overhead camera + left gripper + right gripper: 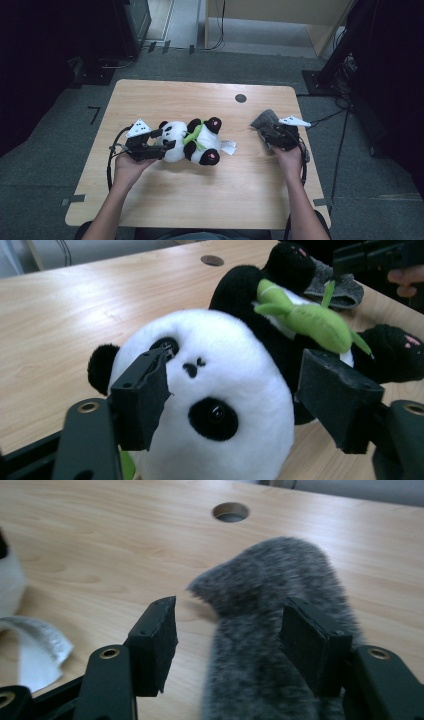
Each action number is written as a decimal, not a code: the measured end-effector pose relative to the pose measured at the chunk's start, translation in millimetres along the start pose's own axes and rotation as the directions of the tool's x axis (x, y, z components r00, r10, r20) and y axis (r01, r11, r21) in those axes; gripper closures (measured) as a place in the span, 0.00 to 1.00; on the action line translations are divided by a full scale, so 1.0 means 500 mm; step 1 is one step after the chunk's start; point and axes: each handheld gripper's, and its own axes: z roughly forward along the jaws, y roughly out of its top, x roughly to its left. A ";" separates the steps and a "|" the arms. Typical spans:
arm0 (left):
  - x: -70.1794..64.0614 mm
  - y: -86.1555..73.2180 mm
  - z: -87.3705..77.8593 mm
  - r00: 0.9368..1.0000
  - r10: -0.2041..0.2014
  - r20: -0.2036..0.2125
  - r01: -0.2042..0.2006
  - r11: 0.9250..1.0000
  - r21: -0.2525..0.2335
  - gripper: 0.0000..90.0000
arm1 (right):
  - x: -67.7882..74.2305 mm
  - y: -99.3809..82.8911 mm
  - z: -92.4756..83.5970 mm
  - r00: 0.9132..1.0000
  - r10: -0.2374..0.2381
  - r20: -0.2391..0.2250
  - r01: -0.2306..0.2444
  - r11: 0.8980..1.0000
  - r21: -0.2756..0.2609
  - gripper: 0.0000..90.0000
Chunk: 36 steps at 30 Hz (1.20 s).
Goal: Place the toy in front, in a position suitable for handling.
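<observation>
Grey carpet and dark equipment racks ring a pale wooden table (pixel 200 200), where a person seated at its 6 o'clock edge works a hand-held gripper in each hand. At about 9 o'clock from the table's centre, the left gripper (pixel 169 138) stands wide open around the white head of a toy panda (pixel 220 390) that lies on its back, green scarf (pixel 305 320) across its chest and black feet toward 3 o'clock; one jaw sits by the eye patch, the other beside the cheek, neither yet pressing the plush in the left gripper view. Toward 3 o'clock, near the round cable hole (pixel 240 98), the right gripper (pixel 227 645) is likewise spread, a grey furry cloth (pixel 280 630) lying flat between its jaws without being pinched. A white tag (pixel 228 147) trails from the toy on the wood between them. To grip the panda cleanly, the left jaws likely need to advance until the head's widest part sits between the pads, then close slowly so the soft filling compresses evenly rather than squirting out. The right should probably push lower over the cloth before closing, catching a full fold.
</observation>
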 end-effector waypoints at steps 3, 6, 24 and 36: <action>0.001 -0.003 0.001 1.000 -0.008 0.000 0.009 1.000 0.015 0.24 | -0.022 0.006 -0.002 0.999 -0.003 0.049 0.003 1.000 0.001 0.43; -0.005 -0.007 0.005 1.000 0.000 0.005 0.000 0.999 0.040 0.18 | -0.041 0.006 0.006 0.996 -0.019 0.091 0.016 0.999 0.031 0.42; 0.007 -0.033 0.024 0.997 -0.052 -0.063 0.055 0.997 0.053 0.08 | -0.061 -0.020 0.069 0.995 -0.021 0.101 0.007 0.991 0.137 0.47; 0.011 -0.064 0.056 0.994 -0.096 -0.057 0.098 0.995 0.027 0.01 | -0.075 -0.028 0.086 0.997 0.012 0.077 -0.023 0.990 0.138 0.50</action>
